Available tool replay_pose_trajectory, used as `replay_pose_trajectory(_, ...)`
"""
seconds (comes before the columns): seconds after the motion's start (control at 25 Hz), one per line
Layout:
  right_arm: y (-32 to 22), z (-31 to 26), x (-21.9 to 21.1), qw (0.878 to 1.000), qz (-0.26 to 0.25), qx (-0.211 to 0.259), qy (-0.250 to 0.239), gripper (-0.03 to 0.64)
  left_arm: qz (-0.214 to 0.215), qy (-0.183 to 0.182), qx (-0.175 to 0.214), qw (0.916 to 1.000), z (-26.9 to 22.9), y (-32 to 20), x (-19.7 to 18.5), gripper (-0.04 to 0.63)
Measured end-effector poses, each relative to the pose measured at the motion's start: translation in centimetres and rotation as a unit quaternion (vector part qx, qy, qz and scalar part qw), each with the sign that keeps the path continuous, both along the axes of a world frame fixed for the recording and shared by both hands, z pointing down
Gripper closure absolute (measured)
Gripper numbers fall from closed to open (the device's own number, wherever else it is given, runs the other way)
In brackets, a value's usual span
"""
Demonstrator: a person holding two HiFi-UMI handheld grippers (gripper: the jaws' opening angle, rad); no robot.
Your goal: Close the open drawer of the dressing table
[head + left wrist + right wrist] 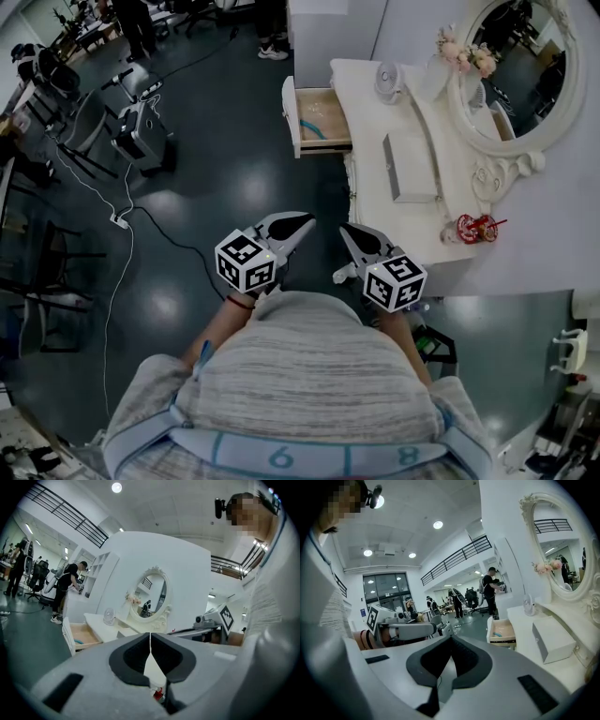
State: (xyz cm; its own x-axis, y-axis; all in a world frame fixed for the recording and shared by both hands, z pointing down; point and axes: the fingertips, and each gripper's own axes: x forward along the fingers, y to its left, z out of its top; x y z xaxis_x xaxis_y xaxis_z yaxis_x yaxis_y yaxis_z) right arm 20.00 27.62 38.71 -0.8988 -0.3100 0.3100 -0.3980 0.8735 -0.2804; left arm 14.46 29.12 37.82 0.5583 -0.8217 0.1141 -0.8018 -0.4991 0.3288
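Observation:
The white dressing table (375, 202) stands at the right of the head view. Its drawer (317, 118) is pulled out at the table's far left end, showing a wooden inside with a blue item. The drawer (82, 637) also shows low left in the left gripper view, and the drawer (502, 633) appears right of centre in the right gripper view. My left gripper (302, 222) and right gripper (350, 232) hover side by side over the dark floor, well short of the drawer. Both are shut with nothing between the jaws, as seen on my left gripper (150, 641) and right gripper (451, 638).
On the tabletop are a grey box (408, 167), a small fan (387, 80), flowers (466, 54), a red item (476, 228) and an oval mirror (511, 75). A wheeled machine (141, 129) and cables (117, 220) lie on the floor at left. People stand far behind.

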Motion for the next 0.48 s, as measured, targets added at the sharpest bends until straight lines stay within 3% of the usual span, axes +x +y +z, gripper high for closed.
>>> replay_pose_trajectory(0.24,-0.1,-0.6,0.2,0.999,-0.007,-0.006,-0.035,0.606,0.002,0.010,0.005,0.9999,0.0,-0.2,0.2,0.575)
replay_pose_trajectory(0.48,-0.7,-0.2,0.2,1.000,-0.012,-0.003,-0.026,0.604,0.025,0.007,-0.004,0.9996,0.3,-1.3,1.1,0.576)
